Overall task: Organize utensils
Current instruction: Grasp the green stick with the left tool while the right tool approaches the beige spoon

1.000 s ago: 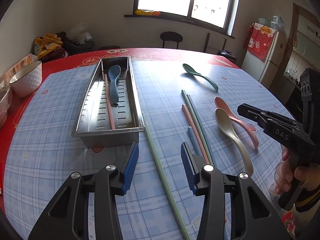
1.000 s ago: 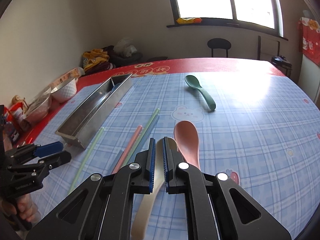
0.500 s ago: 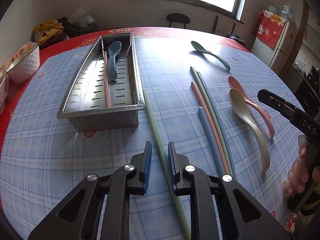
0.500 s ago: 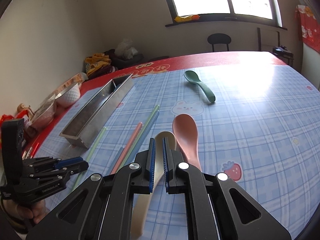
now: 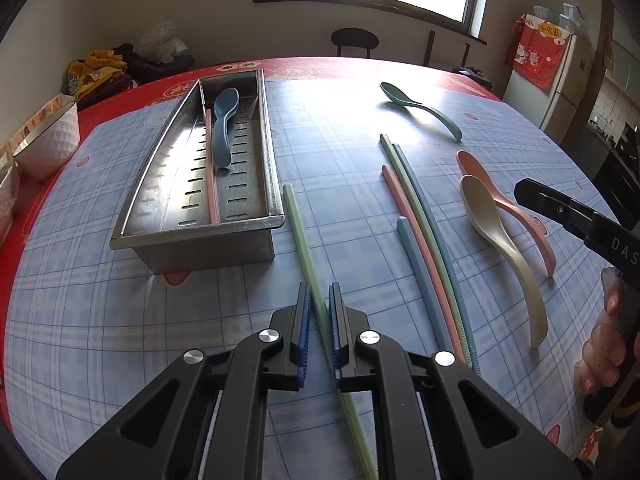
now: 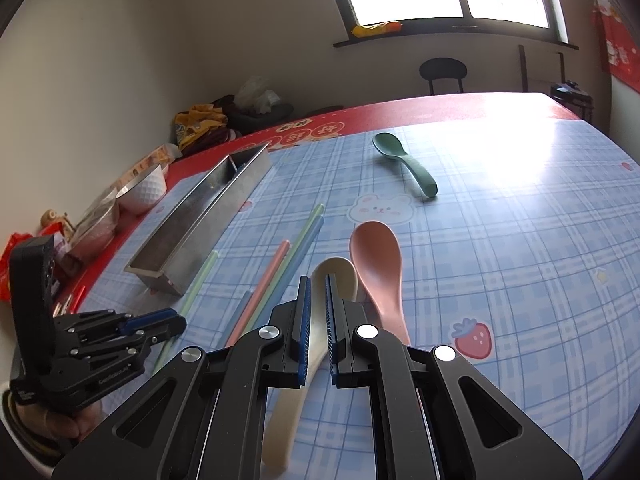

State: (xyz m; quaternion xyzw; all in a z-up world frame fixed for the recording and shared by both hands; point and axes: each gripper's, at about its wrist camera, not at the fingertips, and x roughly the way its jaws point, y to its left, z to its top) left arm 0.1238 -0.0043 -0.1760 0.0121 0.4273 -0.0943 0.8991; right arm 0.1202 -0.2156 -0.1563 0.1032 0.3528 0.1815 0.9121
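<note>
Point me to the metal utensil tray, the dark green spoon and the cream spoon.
metal utensil tray (image 5: 192,246): left wrist view, near end wall.
dark green spoon (image 5: 434,111): left wrist view, mid handle.
cream spoon (image 5: 482,208): left wrist view, bowl.

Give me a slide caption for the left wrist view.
Left gripper shut on light green chopstick beside steel tray.

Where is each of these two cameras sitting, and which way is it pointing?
Left wrist view: rides the left gripper, looking down at the table; jaws shut on a green chopstick, metal tray ahead; a hand at right.
Right wrist view: rides the right gripper, shut above a cream spoon.
Shared: tray, spoons, chopsticks; each shows the other gripper.
</note>
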